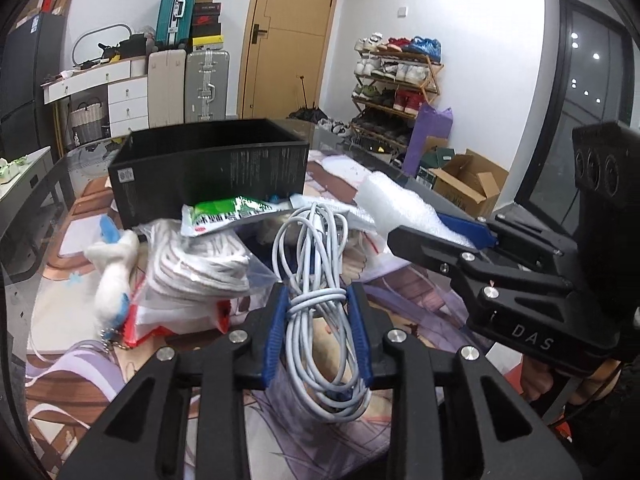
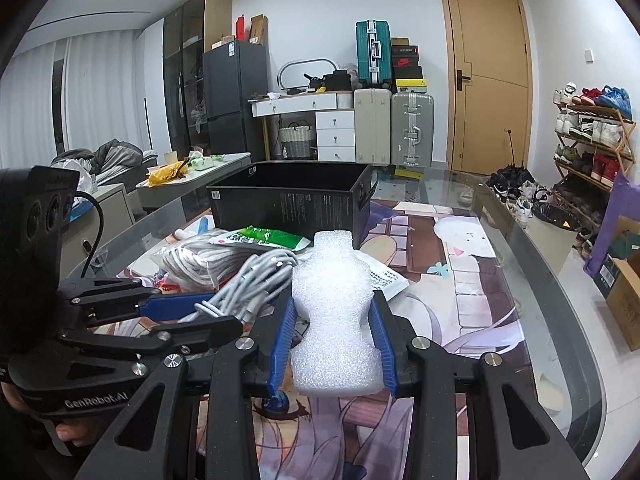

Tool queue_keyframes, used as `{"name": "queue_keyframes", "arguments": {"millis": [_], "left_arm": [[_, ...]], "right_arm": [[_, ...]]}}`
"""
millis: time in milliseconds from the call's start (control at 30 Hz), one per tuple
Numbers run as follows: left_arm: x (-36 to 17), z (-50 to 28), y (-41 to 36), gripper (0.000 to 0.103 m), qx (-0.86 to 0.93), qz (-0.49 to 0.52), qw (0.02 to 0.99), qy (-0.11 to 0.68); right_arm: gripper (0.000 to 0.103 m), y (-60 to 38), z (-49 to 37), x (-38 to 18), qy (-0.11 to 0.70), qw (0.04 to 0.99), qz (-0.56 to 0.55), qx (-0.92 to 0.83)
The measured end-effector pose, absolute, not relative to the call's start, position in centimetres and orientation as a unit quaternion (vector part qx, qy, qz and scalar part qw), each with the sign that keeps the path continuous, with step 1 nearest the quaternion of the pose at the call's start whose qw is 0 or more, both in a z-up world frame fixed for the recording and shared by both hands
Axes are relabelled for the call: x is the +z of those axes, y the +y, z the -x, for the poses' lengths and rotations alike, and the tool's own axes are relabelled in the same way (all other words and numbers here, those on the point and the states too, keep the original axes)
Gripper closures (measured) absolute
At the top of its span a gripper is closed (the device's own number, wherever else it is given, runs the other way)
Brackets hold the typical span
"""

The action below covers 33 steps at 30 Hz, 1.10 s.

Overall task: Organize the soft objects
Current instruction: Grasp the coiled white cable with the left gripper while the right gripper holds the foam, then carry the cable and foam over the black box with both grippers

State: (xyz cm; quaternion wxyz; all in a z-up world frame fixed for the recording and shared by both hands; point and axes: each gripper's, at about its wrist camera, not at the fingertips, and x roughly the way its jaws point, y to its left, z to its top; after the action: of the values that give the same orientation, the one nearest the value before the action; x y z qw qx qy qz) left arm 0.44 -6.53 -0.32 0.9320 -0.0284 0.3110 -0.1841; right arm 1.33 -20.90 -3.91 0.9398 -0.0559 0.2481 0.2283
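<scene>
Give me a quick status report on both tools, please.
Left tool shut on cable bundle. Right tool shut on foam piece. Black box ahead, open; green packet lying before it.

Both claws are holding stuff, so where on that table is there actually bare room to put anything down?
The open stretch of table right of the black box, out to the glass edge, is bare. Crowded: the pile in front of the box, with rope bundle, green packet and plush toy. The left gripper grips a cable coil; the right gripper grips foam.
</scene>
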Motion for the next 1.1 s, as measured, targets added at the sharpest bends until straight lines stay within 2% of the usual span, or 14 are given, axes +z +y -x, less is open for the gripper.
{"name": "queue_keyframes", "arguments": {"millis": [800,1100], "left_arm": [[4.4,2.1,-0.8,0.074,-0.135,0.074,0.962,0.227],[6.0,0.7,0.6,0.074,-0.094,0.076,0.969,0.216]], "right_arm": [[0.066,-19.7,-1.0,-0.5,0.222,0.940,0.081,0.247],[0.066,-18.8,-2.7,1.0,0.233,0.932,0.078,0.265]]}}
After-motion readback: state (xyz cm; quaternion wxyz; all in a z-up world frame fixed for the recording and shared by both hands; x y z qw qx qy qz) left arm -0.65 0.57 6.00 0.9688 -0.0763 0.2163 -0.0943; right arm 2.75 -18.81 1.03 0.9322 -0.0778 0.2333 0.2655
